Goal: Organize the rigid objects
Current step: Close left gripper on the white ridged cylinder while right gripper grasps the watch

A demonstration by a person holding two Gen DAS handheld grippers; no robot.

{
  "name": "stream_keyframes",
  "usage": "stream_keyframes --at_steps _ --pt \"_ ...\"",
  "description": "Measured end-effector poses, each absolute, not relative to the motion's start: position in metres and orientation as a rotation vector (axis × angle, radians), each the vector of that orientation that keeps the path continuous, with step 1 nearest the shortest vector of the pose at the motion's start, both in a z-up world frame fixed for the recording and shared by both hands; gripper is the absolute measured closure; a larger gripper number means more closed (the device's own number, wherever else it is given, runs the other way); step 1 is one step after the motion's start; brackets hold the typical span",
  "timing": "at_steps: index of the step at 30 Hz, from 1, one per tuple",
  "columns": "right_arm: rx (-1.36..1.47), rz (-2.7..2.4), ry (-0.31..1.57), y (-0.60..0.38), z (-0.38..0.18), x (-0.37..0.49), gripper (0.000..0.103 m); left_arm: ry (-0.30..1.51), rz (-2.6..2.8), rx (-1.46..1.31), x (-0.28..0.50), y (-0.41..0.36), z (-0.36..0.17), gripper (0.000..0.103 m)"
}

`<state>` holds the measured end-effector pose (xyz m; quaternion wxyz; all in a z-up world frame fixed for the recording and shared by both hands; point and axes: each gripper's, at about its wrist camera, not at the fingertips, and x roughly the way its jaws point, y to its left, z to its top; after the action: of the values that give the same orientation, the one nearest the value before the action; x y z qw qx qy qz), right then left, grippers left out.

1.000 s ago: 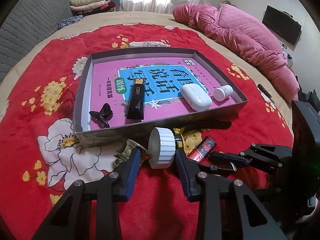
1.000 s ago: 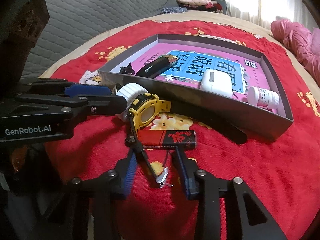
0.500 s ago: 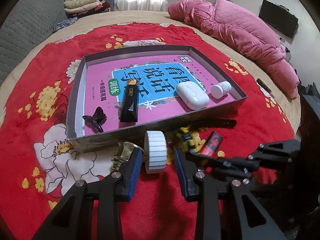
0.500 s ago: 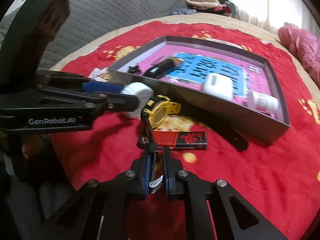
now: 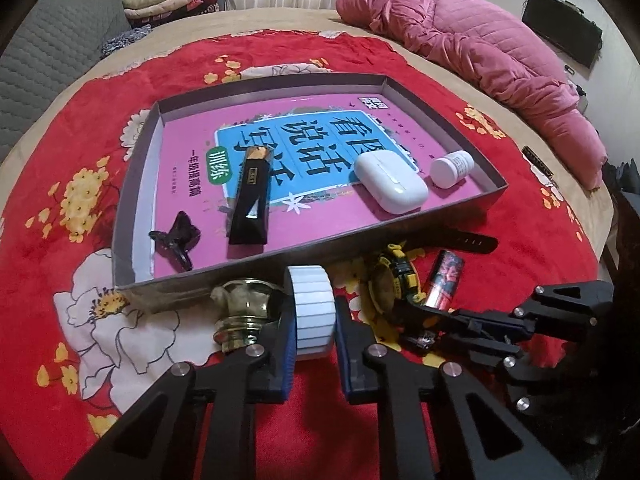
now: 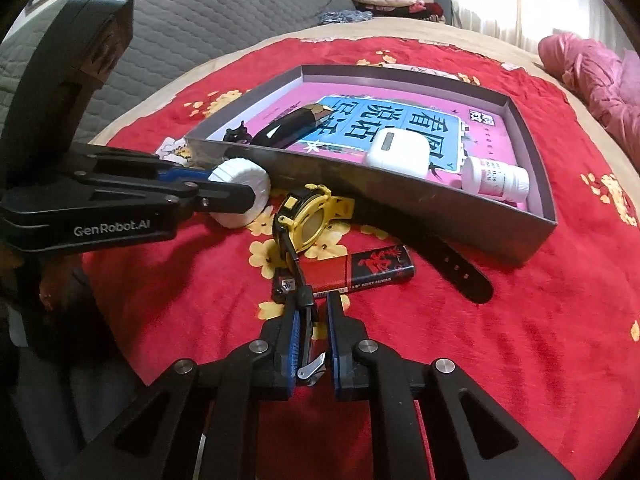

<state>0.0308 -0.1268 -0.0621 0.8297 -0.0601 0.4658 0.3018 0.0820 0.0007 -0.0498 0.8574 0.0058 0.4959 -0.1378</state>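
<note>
White ridged cap (image 5: 313, 309) stands on edge just outside the gray tray's (image 5: 404, 227) near wall, its axis running along that wall; the left gripper (image 5: 312, 344), jaws just closed, pinches its flat faces. Beside it, the right gripper (image 6: 311, 344) is clamped on the black strap (image 6: 301, 292) of a yellow watch (image 6: 308, 220), which runs toward the tray.

I am working over a bed (image 5: 360, 28) whose red floral blanket (image 5: 48, 208) is carrying a grey tray (image 5: 132, 216), a watch (image 6: 308, 220), a red lighter (image 6: 360, 270), a brass knob (image 5: 244, 312) and a pink quilt (image 5: 480, 52).
</note>
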Motion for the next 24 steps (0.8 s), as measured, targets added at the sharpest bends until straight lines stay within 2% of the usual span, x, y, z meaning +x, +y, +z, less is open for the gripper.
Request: stream_keyframes --at_steps 24 --pt "-0.028 0.652 0.998 -0.127 -0.060 0.033 0.092 1.014 -0.375 -0.127 0.082 0.014 -0.055 0.088"
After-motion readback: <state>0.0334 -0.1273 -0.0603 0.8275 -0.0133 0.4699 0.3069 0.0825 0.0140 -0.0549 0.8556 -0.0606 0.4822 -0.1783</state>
